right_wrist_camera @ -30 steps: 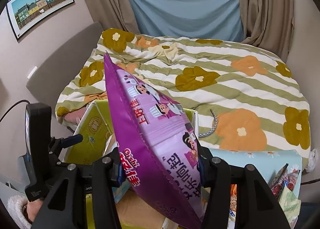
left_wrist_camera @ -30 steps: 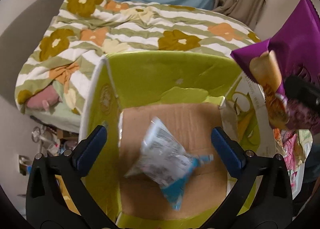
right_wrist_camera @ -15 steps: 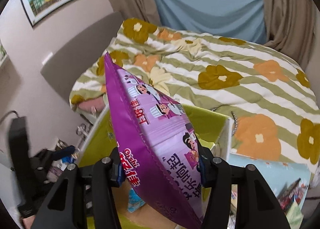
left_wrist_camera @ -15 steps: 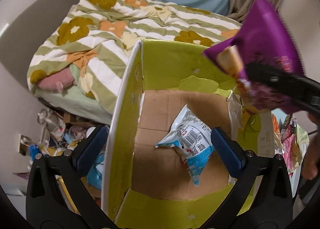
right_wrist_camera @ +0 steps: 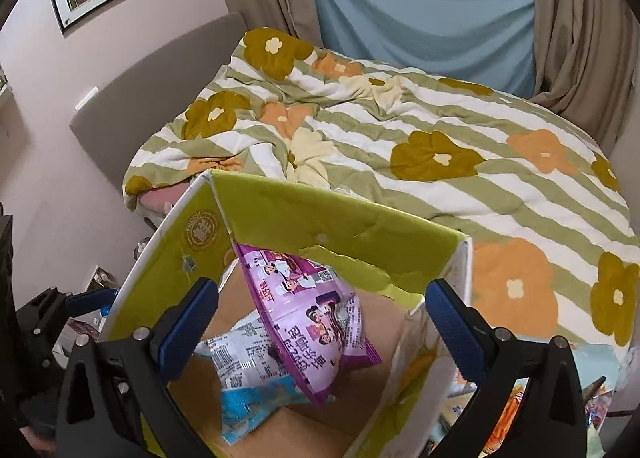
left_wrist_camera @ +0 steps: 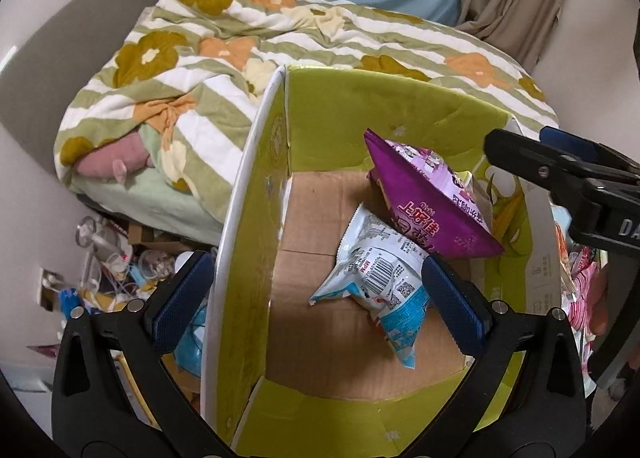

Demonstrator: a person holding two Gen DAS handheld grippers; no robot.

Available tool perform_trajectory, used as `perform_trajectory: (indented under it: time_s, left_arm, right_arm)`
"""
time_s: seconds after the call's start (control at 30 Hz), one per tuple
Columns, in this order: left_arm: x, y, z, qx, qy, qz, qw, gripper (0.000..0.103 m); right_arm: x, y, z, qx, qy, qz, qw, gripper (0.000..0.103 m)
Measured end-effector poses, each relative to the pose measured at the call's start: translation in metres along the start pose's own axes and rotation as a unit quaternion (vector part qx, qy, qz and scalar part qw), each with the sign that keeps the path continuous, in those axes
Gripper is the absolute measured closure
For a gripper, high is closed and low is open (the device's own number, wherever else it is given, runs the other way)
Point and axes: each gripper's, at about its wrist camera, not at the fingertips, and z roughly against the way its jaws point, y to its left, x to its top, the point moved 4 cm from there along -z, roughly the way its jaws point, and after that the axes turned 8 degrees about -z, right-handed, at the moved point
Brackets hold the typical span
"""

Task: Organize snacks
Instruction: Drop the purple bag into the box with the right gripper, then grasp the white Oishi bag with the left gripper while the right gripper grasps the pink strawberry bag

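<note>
Both the right hand-held gripper and left hand-held gripper are released. The purple bag leans on the blue-white packet inside the green box. Lift clear vertically, avoiding the walls, then fetch another snack.

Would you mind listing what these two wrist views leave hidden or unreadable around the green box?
- Left wrist view: the purple bag covers part of the white-and-blue packet.
- Right wrist view: the snacks beside the box are cut off by the frame edge and the right gripper.
- Left wrist view: floor clutter is too small to identify.
</note>
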Motion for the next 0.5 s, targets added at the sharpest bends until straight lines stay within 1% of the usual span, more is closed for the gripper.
perform_trajectory:
  time_s: [0.1,0.33,0.4,0.5]
  left_arm:
    - [0.004,-0.002,0.009,0.001,-0.008,-0.006,0.9999,0.000]
    - [0.016,-0.013,0.049,0.009,-0.042,-0.033,0.9985,0.000]
    - [0.020,-0.018,0.065,0.016,-0.058,-0.044,0.9972,0.000]
    - [0.023,-0.032,0.089,0.007,-0.082,-0.063,0.9946,0.000]
  right_arm:
    - [0.003,0.000,0.012,-0.001,-0.010,-0.002,1.000,0.000]
    - [0.008,0.005,0.054,-0.007,-0.039,-0.004,0.999,0.000]
    - [0.007,0.005,0.073,-0.008,-0.048,-0.007,0.999,0.000]
    - [0.004,0.001,0.103,-0.026,-0.068,-0.010,0.997,0.000]
